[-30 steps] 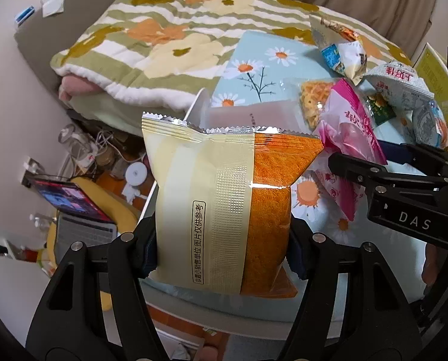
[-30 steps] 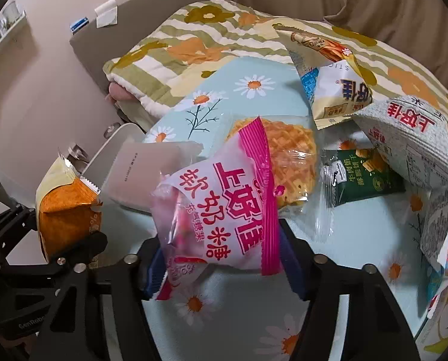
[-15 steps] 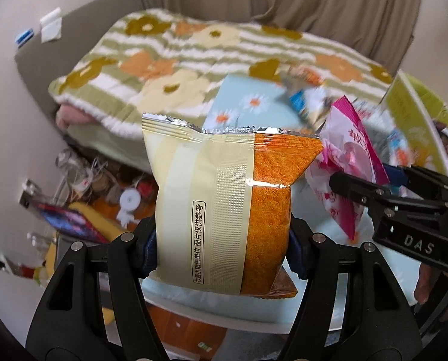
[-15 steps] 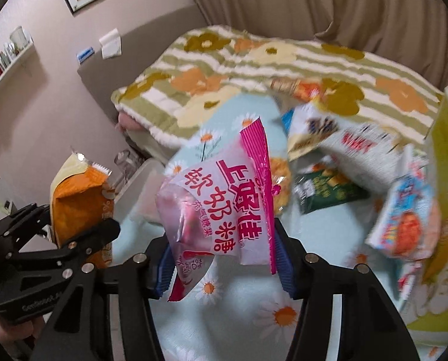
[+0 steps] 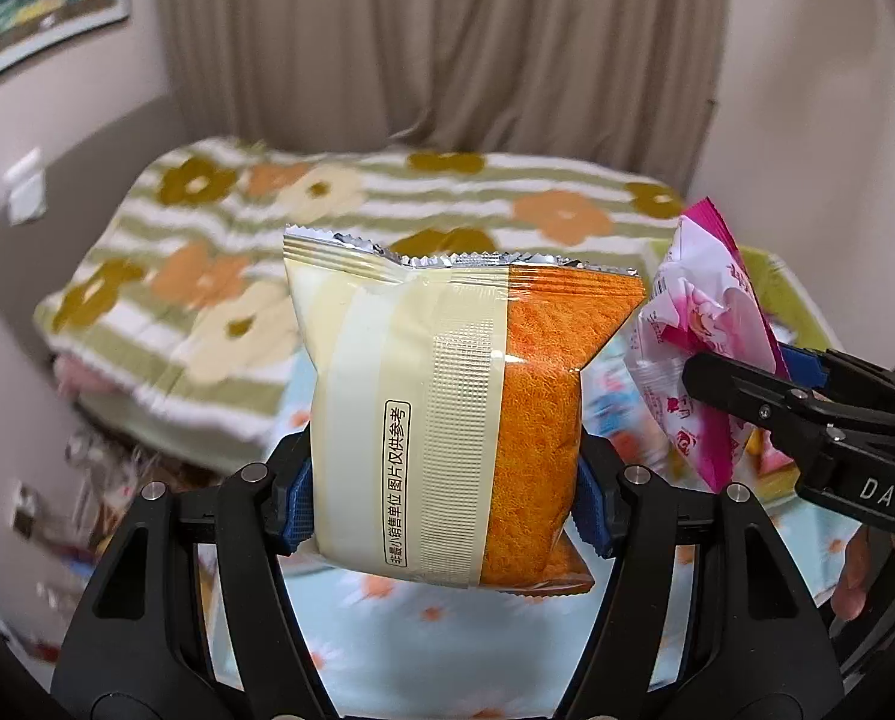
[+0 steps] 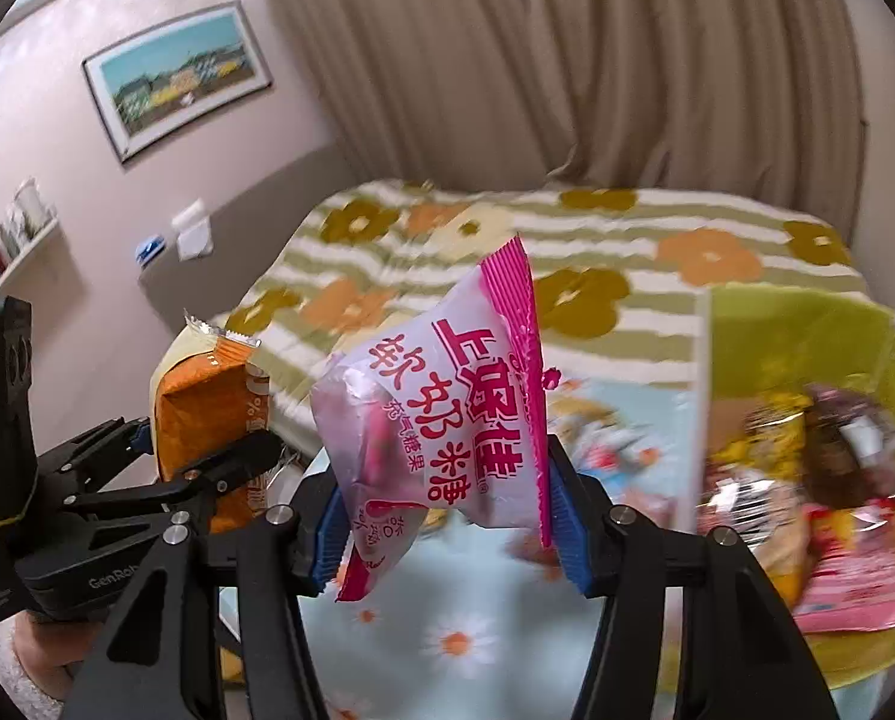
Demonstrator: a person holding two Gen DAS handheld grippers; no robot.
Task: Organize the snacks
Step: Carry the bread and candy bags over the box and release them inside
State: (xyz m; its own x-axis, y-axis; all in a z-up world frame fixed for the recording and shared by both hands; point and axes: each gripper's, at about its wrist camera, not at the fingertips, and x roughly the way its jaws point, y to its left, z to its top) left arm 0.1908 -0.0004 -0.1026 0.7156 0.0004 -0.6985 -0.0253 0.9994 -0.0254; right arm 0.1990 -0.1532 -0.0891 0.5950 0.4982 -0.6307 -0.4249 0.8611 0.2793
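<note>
With the orange-and-cream packet [image 5: 453,420] pinched between the left gripper [image 5: 447,498] jaws and the pink candy bag [image 6: 441,420] between the right gripper [image 6: 450,531] jaws, both grips should be kept firm until the yellow-green bin [image 6: 807,324], right of them, is reached.

Pink candy bag [image 6: 447,414] clamped in R gripper [image 6: 447,525]; orange pkt [image 6: 207,414] left; blurred snacks, prob. in green box [image 6: 807,324].
</note>
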